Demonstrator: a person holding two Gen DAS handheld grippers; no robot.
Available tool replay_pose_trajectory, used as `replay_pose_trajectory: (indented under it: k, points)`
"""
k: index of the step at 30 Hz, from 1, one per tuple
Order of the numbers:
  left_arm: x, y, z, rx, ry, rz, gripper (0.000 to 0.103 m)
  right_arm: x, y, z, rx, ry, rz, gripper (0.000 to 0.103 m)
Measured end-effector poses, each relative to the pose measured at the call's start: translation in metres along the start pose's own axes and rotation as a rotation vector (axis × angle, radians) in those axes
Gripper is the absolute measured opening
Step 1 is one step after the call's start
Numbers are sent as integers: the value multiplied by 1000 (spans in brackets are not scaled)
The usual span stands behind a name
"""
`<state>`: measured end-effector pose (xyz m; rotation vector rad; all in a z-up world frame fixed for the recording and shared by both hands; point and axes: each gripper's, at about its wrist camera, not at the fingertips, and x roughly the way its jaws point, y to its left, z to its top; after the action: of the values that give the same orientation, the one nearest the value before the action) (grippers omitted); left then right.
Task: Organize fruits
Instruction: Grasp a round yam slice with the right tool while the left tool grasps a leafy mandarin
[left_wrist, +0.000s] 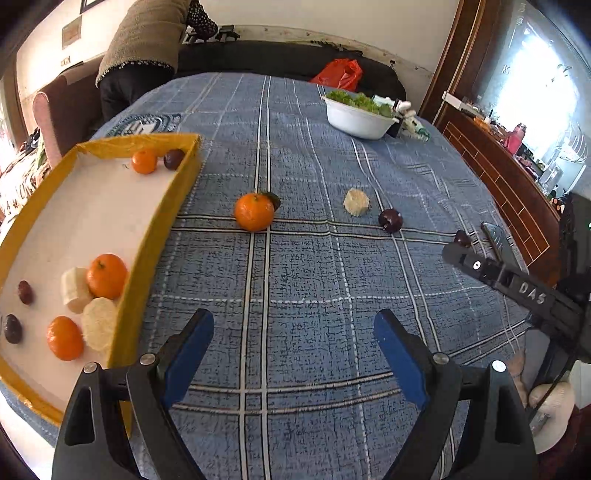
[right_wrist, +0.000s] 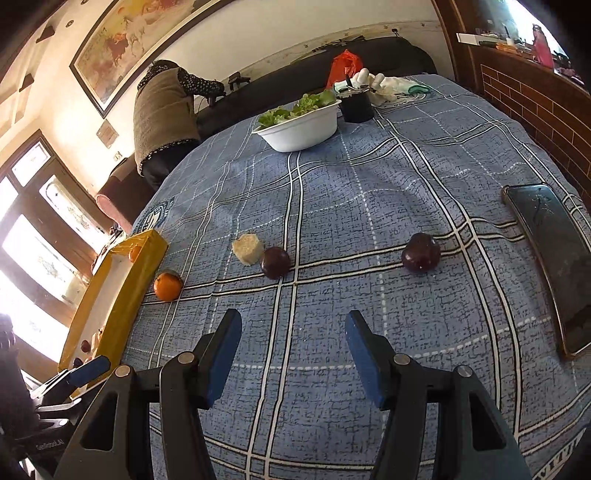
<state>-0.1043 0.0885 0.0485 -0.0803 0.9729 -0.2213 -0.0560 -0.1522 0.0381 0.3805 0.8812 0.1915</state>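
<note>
Left wrist view: black blue-padded left gripper (left_wrist: 293, 325) spread empty, facing round orange tangerine (left_wrist: 254, 211) on cloth beside yellow-rimmed cardboard tray (left_wrist: 157, 236); likely next pick, needing forward reach.
Right wrist view: matching right gripper (right_wrist: 293, 325) half-spread, empty, short of dark purple plum (right_wrist: 420, 252).

Woven cloth tablecloth (right_wrist: 369, 206), glossy plastic bowl (right_wrist: 303, 133), matt cardboard tray (left_wrist: 155, 236)

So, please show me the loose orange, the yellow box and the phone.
orange (left_wrist: 254, 211), left wrist view, middle of peel
yellow box (left_wrist: 155, 236), left wrist view, right wall
phone (right_wrist: 550, 258), right wrist view, screen
</note>
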Motion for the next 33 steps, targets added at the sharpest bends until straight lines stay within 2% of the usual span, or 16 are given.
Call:
replay_pose_trajectory:
  k: [7, 12, 20, 22, 23, 25, 28, 33]
  points:
    - [31, 5, 0, -27, 64, -20, 88, 31, 16, 29, -69, 21, -6, 63]
    - [41, 11, 1, -44, 86, -18, 88, 70, 44, 55, -163, 84, 10, 63]
    - [44, 12, 2, -34, 80, -5, 88, 123, 76, 60, -340, 175, -98, 63]
    - [45, 9, 1, -19, 77, 4, 90, 126, 82, 57, -382, 166, -124, 52]
    - [46, 8, 1, -13, 75, 6, 92, 126, 84, 57, -397, 162, -135, 33]
    - [46, 6, 0, -5, 72, 8, 94, 124, 84, 58, -384, 169, -112, 31]
    - [47, 4, -1, 2, 74, 8, 98, 114, 80, 56, -364, 136, -97, 31]
    - [47, 0, -2, 16, 92, 10, 102, 93, 72, 48, -300, 89, -23, 31]
